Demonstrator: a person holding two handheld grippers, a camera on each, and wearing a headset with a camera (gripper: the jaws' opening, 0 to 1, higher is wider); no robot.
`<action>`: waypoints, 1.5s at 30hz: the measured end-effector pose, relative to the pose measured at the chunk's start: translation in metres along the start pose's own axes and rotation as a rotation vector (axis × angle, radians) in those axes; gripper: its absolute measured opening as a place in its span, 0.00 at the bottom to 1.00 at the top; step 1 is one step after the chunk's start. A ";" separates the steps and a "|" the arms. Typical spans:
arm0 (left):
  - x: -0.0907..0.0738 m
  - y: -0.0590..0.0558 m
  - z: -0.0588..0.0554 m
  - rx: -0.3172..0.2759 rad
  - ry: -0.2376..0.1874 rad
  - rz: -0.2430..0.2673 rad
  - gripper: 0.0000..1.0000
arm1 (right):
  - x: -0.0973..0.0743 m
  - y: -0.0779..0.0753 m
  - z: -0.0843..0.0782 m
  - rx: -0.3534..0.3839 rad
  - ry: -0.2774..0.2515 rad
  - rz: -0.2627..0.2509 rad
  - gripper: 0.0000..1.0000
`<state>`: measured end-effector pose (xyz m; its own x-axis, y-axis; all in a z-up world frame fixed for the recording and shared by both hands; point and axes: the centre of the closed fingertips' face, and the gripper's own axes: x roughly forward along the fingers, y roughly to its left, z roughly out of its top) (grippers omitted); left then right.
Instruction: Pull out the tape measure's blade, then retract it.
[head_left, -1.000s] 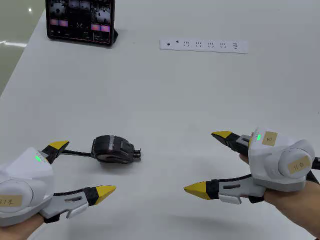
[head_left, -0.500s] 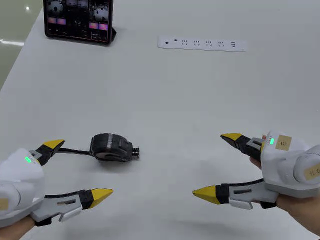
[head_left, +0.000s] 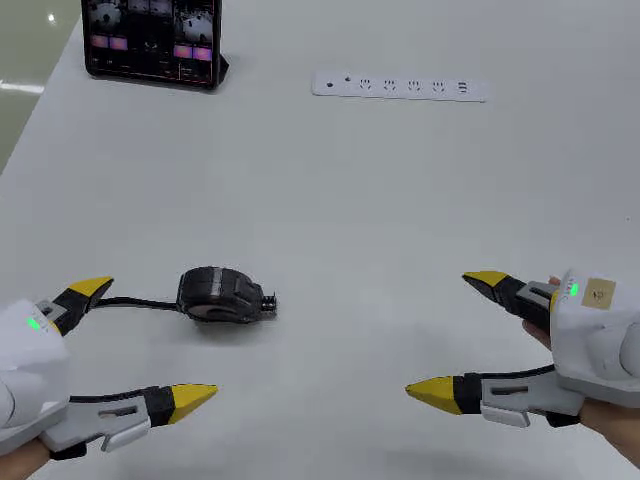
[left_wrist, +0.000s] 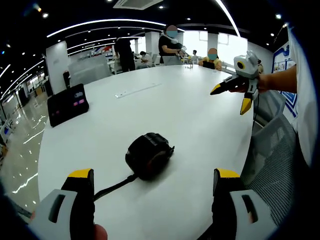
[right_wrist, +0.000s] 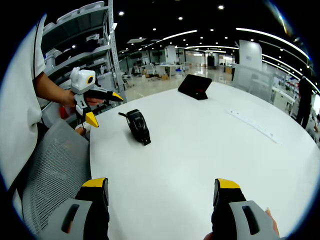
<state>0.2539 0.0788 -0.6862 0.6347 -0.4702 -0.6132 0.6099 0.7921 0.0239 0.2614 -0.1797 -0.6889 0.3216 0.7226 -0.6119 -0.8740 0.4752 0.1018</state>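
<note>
Table (head_left: 350, 200) smooth, matt; tape measure (head_left: 213, 295) ribbed dark plastic.

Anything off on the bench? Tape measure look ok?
Nothing stands out. The tape measure lies on the table, blade in, strap trailing toward the left gripper. That and the right gripper are open, clear of it. The power strip and tablet sit farther back.

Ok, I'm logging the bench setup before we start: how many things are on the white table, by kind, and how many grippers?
tape measure: 1
tablet: 1
power strip: 1
grippers: 2, the left gripper and the right gripper, both open and holding nothing
total: 5
</note>
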 end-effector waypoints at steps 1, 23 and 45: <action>0.000 0.000 0.000 0.001 0.002 0.001 0.99 | -0.001 0.000 -0.001 0.001 0.002 -0.003 0.85; -0.005 -0.012 -0.006 -0.019 0.001 -0.071 0.99 | -0.012 0.003 -0.015 0.028 0.005 -0.014 0.87; -0.013 -0.009 -0.015 -0.025 0.012 -0.116 0.99 | -0.020 0.013 -0.029 0.049 0.004 -0.004 0.98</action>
<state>0.2332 0.0837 -0.6903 0.5544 -0.5548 -0.6203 0.6668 0.7421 -0.0678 0.2332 -0.2026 -0.6987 0.3235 0.7189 -0.6153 -0.8539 0.5020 0.1376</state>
